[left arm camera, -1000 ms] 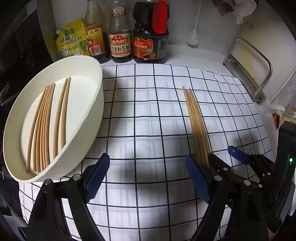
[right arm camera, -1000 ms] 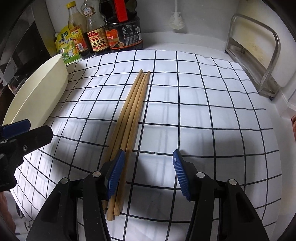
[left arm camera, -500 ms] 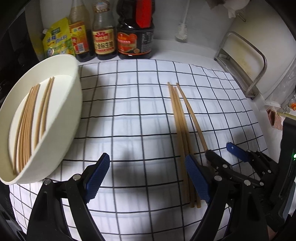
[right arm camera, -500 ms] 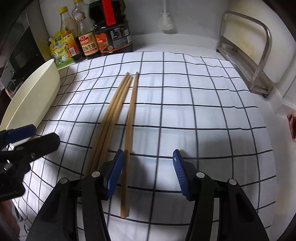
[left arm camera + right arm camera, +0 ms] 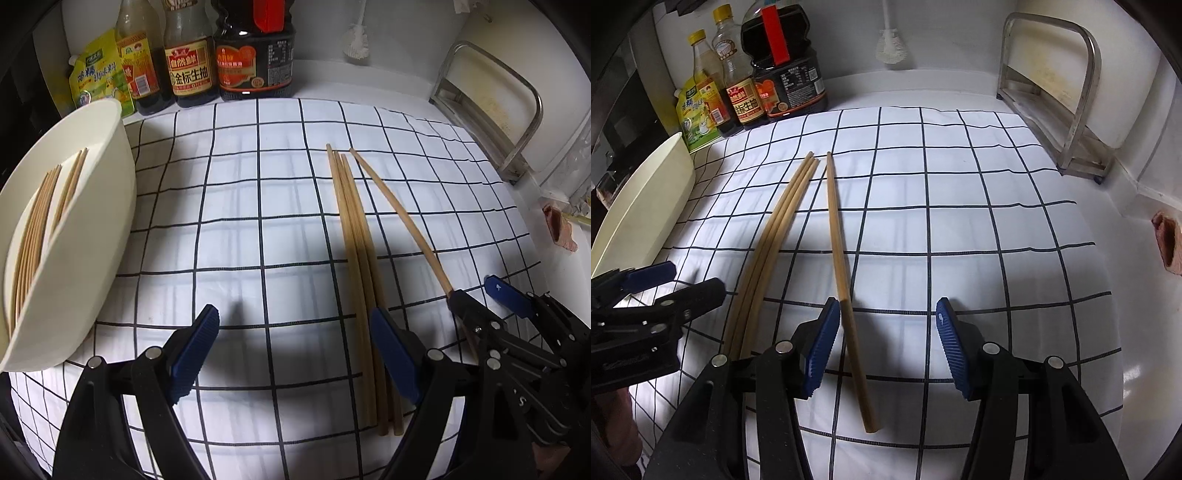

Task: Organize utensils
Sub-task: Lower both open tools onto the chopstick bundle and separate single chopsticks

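Observation:
Three wooden chopsticks point(image 5: 352, 236) lie bundled on the checked cloth point(image 5: 240, 221), and a single chopstick point(image 5: 400, 221) is angled away to their right. My left gripper point(image 5: 295, 332) is open over bare cloth, its right finger above the bundle's near end. From the right wrist view, the single chopstick point(image 5: 837, 236) runs between the jaws of my open right gripper point(image 5: 886, 326), beside the left pad, with the bundle point(image 5: 775, 229) outside to the left. A white bowl point(image 5: 107, 229) at the left holds several chopsticks point(image 5: 35, 229).
Sauce bottles point(image 5: 255, 48) and a yellow pouch point(image 5: 98, 79) line the back wall, with a white brush point(image 5: 356, 40) hanging beside them. A steel rack point(image 5: 491, 110) stands at the right. The right gripper point(image 5: 480, 295) shows low right in the left wrist view.
One chopstick has split from the bundle, its near end swinging right with the right gripper. Both views have shifted right, so the bowl sits further left and the left gripper is lower.

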